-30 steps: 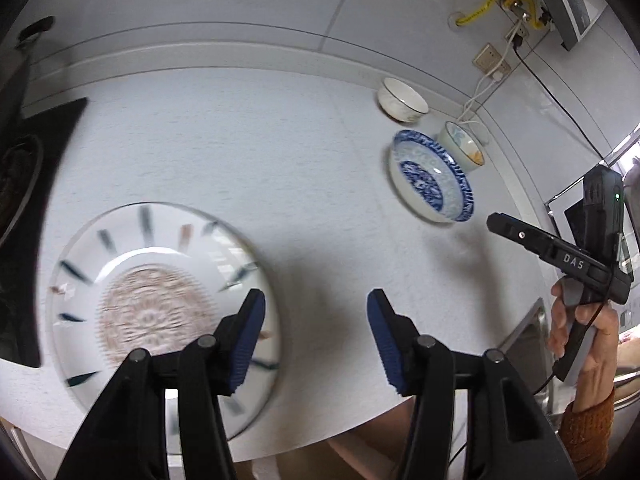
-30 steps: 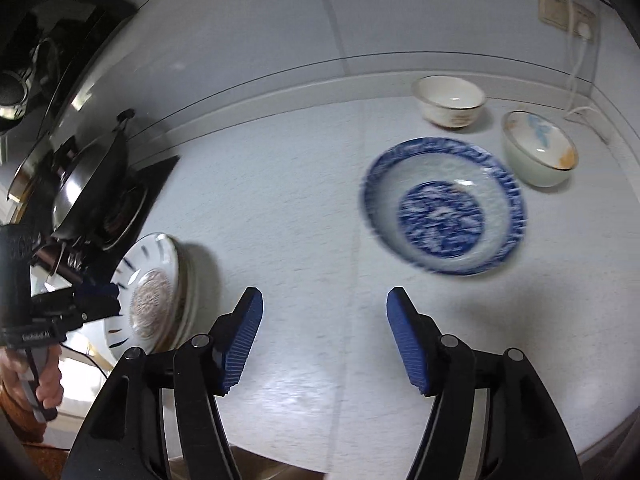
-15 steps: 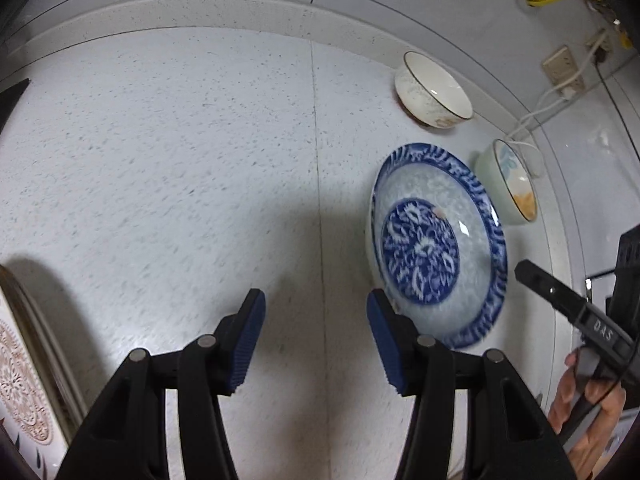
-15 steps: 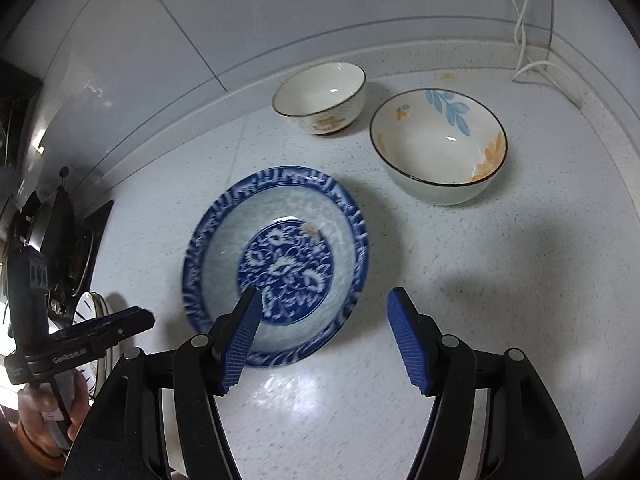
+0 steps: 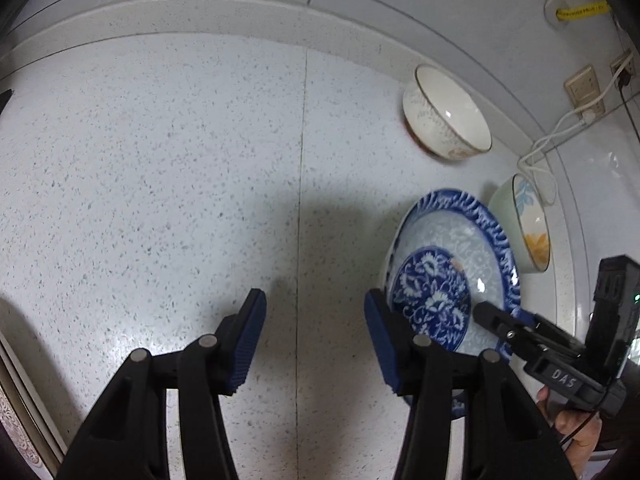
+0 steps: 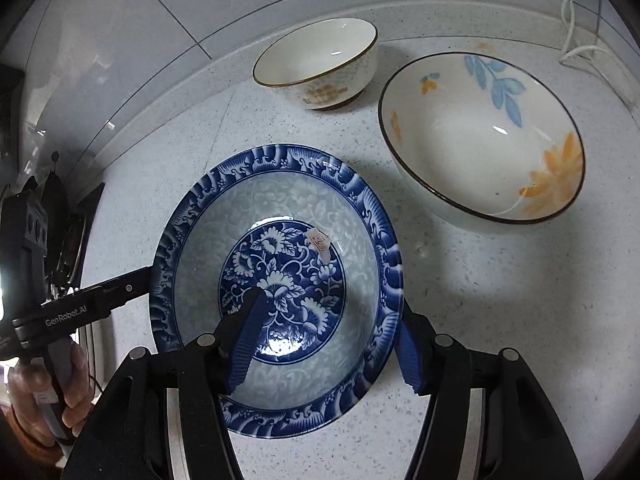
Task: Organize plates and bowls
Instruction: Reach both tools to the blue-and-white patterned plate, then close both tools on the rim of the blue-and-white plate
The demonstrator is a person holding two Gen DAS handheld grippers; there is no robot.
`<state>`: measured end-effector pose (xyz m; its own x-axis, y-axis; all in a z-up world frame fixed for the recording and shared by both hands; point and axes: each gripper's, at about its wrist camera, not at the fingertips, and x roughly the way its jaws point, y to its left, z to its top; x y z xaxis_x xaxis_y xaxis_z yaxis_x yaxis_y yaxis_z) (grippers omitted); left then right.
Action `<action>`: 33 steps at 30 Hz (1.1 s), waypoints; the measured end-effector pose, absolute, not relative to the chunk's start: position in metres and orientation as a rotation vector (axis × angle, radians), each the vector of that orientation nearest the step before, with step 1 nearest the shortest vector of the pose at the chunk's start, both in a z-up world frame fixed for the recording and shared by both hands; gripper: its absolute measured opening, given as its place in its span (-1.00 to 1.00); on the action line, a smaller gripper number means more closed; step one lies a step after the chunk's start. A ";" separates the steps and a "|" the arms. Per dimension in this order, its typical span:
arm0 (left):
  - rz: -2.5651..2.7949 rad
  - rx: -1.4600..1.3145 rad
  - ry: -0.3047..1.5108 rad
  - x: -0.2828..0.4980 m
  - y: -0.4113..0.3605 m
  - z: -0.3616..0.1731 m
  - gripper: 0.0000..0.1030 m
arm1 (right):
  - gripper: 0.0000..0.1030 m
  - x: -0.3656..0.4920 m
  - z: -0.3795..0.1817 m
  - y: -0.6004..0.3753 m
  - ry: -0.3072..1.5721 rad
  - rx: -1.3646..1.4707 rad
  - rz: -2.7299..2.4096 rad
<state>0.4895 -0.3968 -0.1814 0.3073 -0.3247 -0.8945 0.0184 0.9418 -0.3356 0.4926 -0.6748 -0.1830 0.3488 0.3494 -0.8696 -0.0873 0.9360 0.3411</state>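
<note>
Straddling blue plate (image 6: 280,240) rim, right claw (image 6: 326,336) spread wide

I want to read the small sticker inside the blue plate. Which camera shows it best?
The right wrist view: the sticker faces the camera, near the middle of the blue plate. In the left wrist view it is a tiny slanted speck.
</note>
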 end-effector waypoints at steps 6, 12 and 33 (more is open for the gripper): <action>-0.250 -0.274 1.220 0.493 -0.398 -0.178 -0.05 | -0.08 0.494 -0.189 -0.678 1.182 0.263 0.298; -0.279 -0.250 1.171 0.489 -0.408 -0.162 -0.05 | -0.09 0.495 -0.192 -0.683 1.183 0.271 0.310; -0.409 -0.337 1.384 0.503 -0.432 -0.209 -0.85 | -0.81 0.496 -0.196 -0.708 1.207 0.281 0.285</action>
<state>0.5026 -0.4324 -0.2092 0.1359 -0.4682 -0.8731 0.0817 0.8836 -0.4611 0.4965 -0.7079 -0.1960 0.3292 0.3621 -0.8721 -0.0663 0.9301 0.3612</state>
